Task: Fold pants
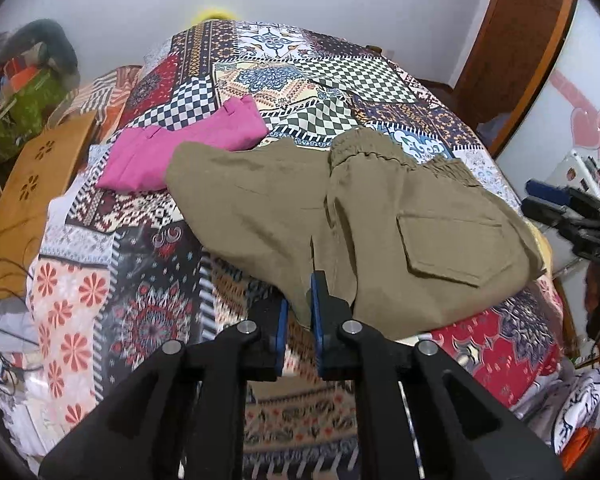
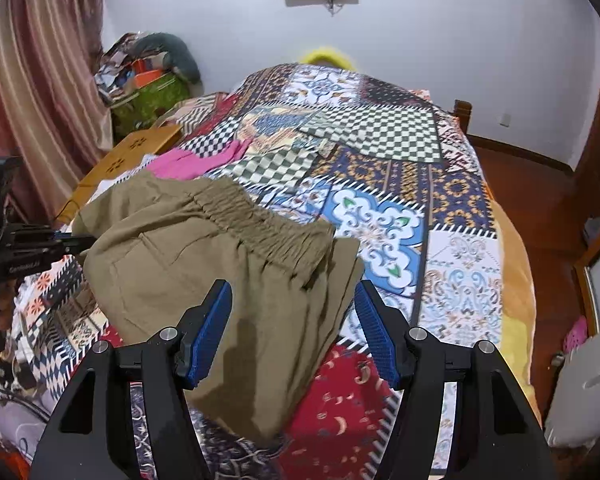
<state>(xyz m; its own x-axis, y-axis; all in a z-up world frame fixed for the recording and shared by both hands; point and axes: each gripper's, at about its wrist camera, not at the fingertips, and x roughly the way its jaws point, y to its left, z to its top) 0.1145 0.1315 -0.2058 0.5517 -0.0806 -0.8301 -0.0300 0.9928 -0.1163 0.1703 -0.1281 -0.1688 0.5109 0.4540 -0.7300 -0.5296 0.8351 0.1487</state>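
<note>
Khaki pants [image 1: 380, 216] lie folded over on the patchwork bedspread [image 1: 140, 280], elastic waistband toward the far side and a flap pocket facing up. My left gripper [image 1: 300, 296] hovers at their near edge. Its blue pads stand a narrow gap apart, with a corner of the cloth hanging loose between them. In the right wrist view the pants [image 2: 180, 264] fill the near left of the bedspread [image 2: 380, 220]. My right gripper [image 2: 292, 286] stands wide open just above them, gripping nothing. Each gripper also shows in the other's view: the right gripper [image 1: 540, 200] and the left gripper [image 2: 76, 240].
A folded pink garment [image 1: 180, 144] [image 2: 196, 160] lies beyond the pants. A low wooden table [image 1: 32, 192] and a green bag [image 1: 28, 108] of clutter stand left of the bed. A curtain [image 2: 28, 80] hangs at the left. Red floor [image 2: 540, 184] lies to the right.
</note>
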